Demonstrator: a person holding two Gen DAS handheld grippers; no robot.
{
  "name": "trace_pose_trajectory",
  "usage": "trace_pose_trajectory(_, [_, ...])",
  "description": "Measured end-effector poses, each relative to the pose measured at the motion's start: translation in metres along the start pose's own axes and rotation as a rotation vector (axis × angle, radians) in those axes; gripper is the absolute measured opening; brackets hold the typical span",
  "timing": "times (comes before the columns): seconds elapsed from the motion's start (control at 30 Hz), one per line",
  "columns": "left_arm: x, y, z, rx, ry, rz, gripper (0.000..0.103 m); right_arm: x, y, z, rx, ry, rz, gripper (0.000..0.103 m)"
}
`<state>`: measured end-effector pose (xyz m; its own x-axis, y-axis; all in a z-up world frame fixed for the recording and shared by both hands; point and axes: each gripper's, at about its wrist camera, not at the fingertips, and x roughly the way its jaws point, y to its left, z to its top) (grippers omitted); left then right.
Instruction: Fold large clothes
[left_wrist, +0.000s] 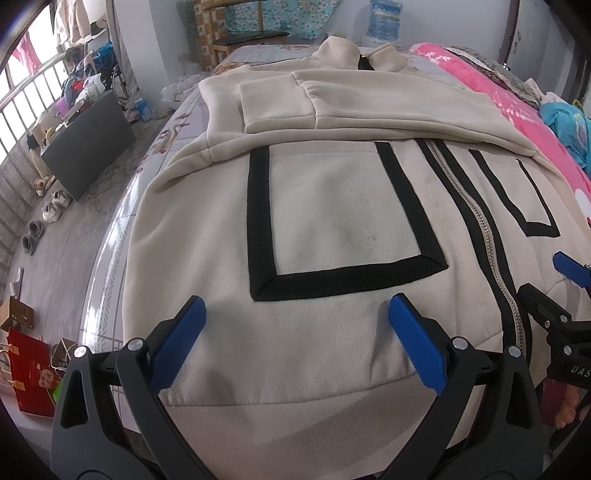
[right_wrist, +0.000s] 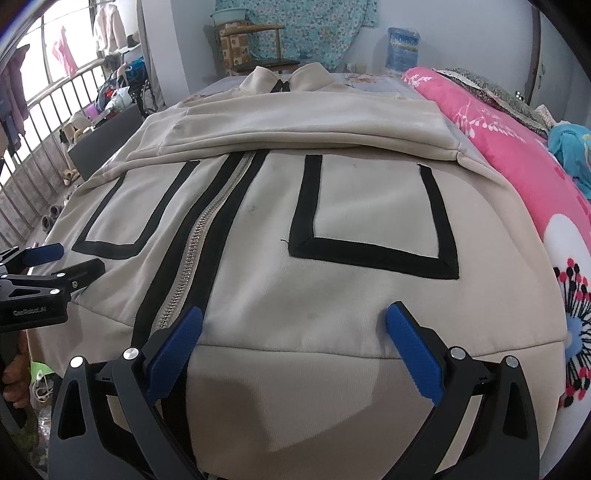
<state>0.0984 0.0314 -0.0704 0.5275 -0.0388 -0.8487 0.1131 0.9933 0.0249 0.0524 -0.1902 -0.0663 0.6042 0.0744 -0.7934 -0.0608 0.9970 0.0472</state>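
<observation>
A cream zip-up jacket (left_wrist: 343, 206) with black-trimmed pockets and a metal zipper (left_wrist: 480, 221) lies flat on the bed, front up, collar far away. Both sleeves (left_wrist: 332, 107) are folded across the chest. It also shows in the right wrist view (right_wrist: 369, 206). My left gripper (left_wrist: 295, 314) is open, its blue pads over the hem left of the zipper. My right gripper (right_wrist: 295, 317) is open over the hem right of the zipper (right_wrist: 199, 236). Each gripper shows at the edge of the other's view, the right one (left_wrist: 554, 284) and the left one (right_wrist: 59, 266).
A pink floral quilt (right_wrist: 517, 155) lies along the bed's right side, with a teal cloth (right_wrist: 569, 144) on it. The bed's left edge (left_wrist: 110, 236) drops to a floor with shoes (left_wrist: 51, 206), a dark box (left_wrist: 88, 147) and a red bag (left_wrist: 29, 373). A chair (right_wrist: 258, 48) stands beyond the bed.
</observation>
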Motion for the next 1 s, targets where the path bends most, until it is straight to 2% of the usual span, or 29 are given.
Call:
trace_pose_trajectory(0.23, [-0.006, 0.002, -0.004, 0.0, -0.02, -0.006, 0.096, 0.0, -0.001, 0.0, -0.006, -0.005, 0.002, 0.097])
trace_pose_trajectory(0.43, [-0.05, 0.017, -0.023, 0.02, -0.166, -0.04, 0.096, 0.001, -0.001, 0.0, -0.013, -0.005, 0.008, 0.097])
trace_pose_trajectory(0.53, [-0.069, 0.026, -0.039, 0.04, -0.19, -0.046, 0.095, 0.001, -0.002, 0.0, -0.016, -0.007, 0.01, 0.097])
trace_pose_trajectory(0.7, [-0.084, 0.038, -0.069, 0.032, -0.151, -0.077, 0.095, 0.002, -0.001, 0.0, -0.017, -0.009, 0.009, 0.097])
trace_pose_trajectory(0.77, [-0.084, 0.041, -0.084, 0.024, -0.122, -0.091, 0.09, 0.001, -0.001, 0.0, -0.016, -0.009, 0.011, 0.097])
trace_pose_trajectory(0.83, [-0.082, 0.045, -0.094, 0.007, -0.087, -0.106, 0.078, 0.002, -0.001, 0.0, -0.019, -0.009, 0.011, 0.097])
trace_pose_trajectory(1.0, [-0.067, 0.065, -0.108, -0.087, -0.032, -0.124, 0.069, 0.002, 0.0, 0.0, -0.019, -0.006, 0.008, 0.097])
